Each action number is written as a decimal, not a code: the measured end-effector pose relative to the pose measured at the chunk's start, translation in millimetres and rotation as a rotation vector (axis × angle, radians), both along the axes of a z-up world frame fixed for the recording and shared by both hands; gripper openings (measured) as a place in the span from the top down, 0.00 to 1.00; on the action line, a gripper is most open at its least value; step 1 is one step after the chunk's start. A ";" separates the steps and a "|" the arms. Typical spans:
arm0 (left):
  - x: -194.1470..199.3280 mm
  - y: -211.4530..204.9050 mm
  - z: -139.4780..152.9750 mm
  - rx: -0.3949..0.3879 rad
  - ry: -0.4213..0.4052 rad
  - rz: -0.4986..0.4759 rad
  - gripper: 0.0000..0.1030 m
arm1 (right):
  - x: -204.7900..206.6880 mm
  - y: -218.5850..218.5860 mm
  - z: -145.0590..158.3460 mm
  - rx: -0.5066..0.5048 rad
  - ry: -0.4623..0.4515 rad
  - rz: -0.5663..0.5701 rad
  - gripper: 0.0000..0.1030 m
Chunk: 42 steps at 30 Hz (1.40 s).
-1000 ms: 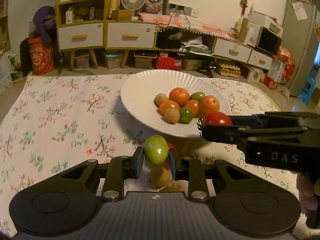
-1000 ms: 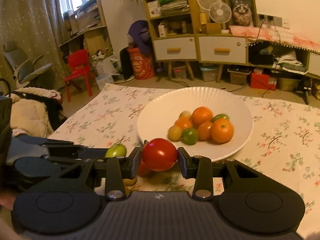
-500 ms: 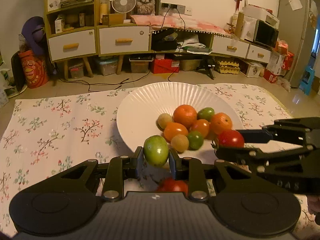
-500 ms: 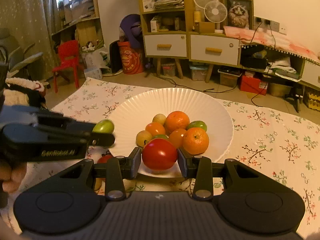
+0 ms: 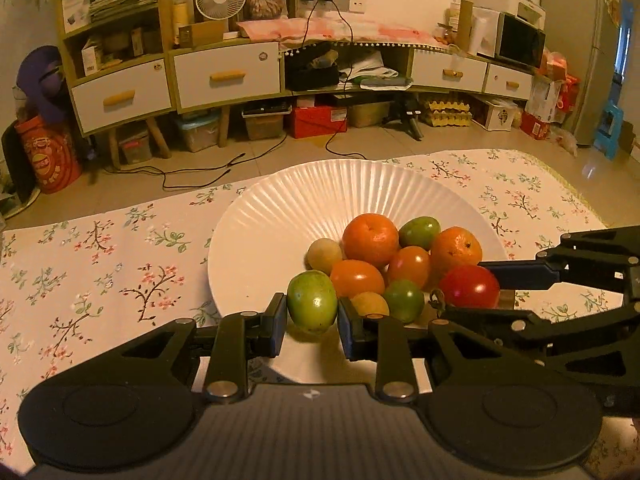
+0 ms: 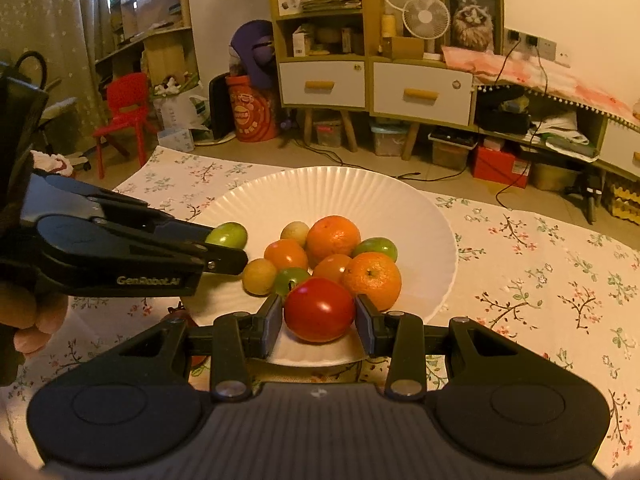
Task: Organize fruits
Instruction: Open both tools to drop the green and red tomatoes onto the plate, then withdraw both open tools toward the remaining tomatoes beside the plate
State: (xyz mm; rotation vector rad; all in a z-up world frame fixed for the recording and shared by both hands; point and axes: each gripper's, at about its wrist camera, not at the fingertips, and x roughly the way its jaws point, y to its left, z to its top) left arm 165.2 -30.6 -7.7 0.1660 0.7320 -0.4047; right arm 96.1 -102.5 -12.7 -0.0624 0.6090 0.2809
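Two jaws clamped, left gripper on upright green tomato, right gripper on sideways red tomato

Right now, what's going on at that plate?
A person is sorting fruit with two tools. The left hand-held gripper is shut on a green tomato, and the right hand-held gripper is shut on a red tomato. Both hang over the near side of the white plate, which already holds a pile of oranges and small tomatoes. Neither fruit is released yet.

Ten fruits, one plate
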 end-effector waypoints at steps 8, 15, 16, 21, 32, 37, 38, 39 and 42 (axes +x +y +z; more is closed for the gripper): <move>0.4 0.2 0.9 -0.007 -0.007 -0.002 0.72 | 0.4 0.1 1.6 0.000 -0.007 0.003 0.63; -6.5 1.4 4.0 -0.008 -0.019 0.002 0.68 | -3.8 -2.6 9.2 0.020 -0.019 0.009 0.52; -8.0 2.3 4.8 -0.013 -0.017 0.004 0.67 | -4.5 -2.5 10.2 0.022 -0.020 0.011 0.51; -18.7 5.6 9.7 -0.020 -0.020 0.015 0.63 | -11.9 0.2 15.6 0.020 -0.029 0.015 0.44; -49.2 19.7 21.6 -0.018 -0.016 0.068 0.30 | -27.1 -3.9 29.3 0.036 -0.043 -0.039 0.26; -63.1 25.7 24.2 -0.021 -0.009 0.102 0.15 | -33.8 -5.9 30.3 0.050 -0.044 -0.059 0.15; -66.1 26.2 24.1 -0.019 -0.008 0.104 0.14 | -35.0 -6.0 30.3 0.051 -0.041 -0.062 0.15; -68.6 26.3 23.8 -0.015 -0.006 0.106 0.13 | -37.2 -6.1 30.2 0.052 -0.040 -0.066 0.13; -78.1 26.5 21.9 0.001 -0.004 0.115 0.08 | -40.6 -6.4 30.4 0.060 -0.033 -0.079 0.09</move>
